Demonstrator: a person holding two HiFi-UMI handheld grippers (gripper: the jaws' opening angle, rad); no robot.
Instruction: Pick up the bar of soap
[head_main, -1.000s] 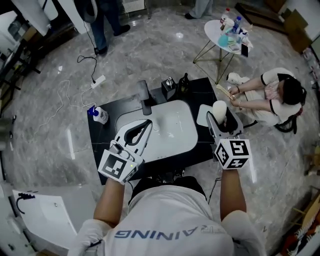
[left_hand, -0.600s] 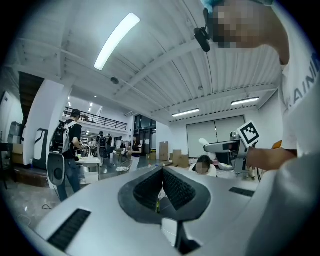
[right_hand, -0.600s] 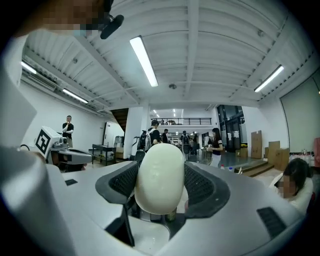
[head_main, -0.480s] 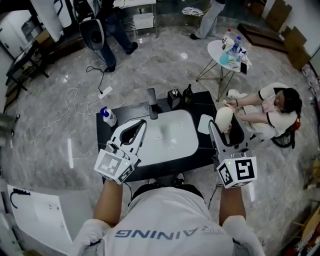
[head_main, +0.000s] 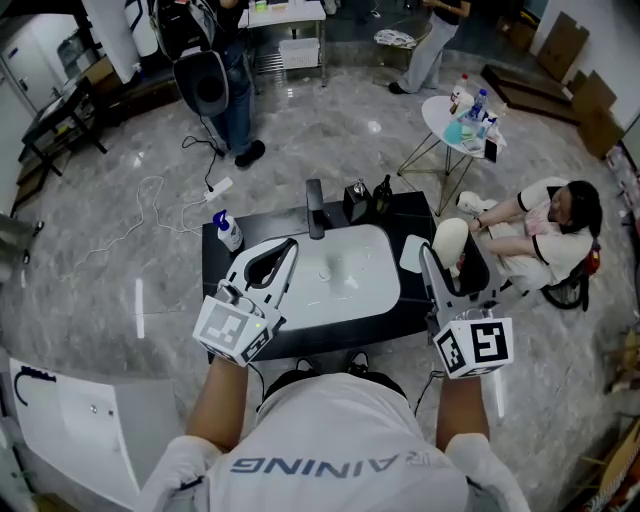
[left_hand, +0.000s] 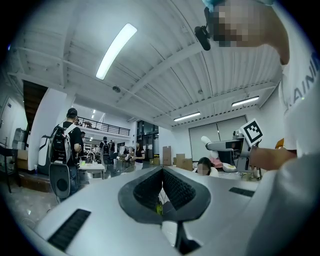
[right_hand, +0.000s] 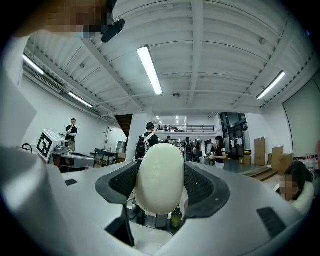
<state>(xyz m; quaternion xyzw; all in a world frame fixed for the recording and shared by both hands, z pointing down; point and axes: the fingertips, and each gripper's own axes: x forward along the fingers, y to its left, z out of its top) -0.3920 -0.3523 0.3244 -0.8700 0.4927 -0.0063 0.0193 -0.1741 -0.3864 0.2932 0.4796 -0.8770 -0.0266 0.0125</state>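
The bar of soap (head_main: 446, 236) is a smooth cream-white oval. My right gripper (head_main: 448, 252) is shut on it and holds it up over the right end of the black counter (head_main: 225, 285). In the right gripper view the soap (right_hand: 160, 180) fills the gap between the ribbed pads (right_hand: 200, 184), tilted up toward the ceiling. My left gripper (head_main: 291, 244) hangs over the left side of the white sink basin (head_main: 372, 290). In the left gripper view, the left gripper (left_hand: 161, 171) is shut with nothing in it.
A black faucet (head_main: 315, 208) and two dispenser bottles (head_main: 358, 200) stand behind the basin. A white soap dish (head_main: 410, 255) lies under the right gripper, a spray bottle (head_main: 229, 230) at the counter's left. A person (head_main: 545, 235) sits close on the right, by a round side table (head_main: 465, 120).
The counter and sink look farther off than before, as both grippers have come up and toward me. The right gripper has kept hold of the soap throughout.
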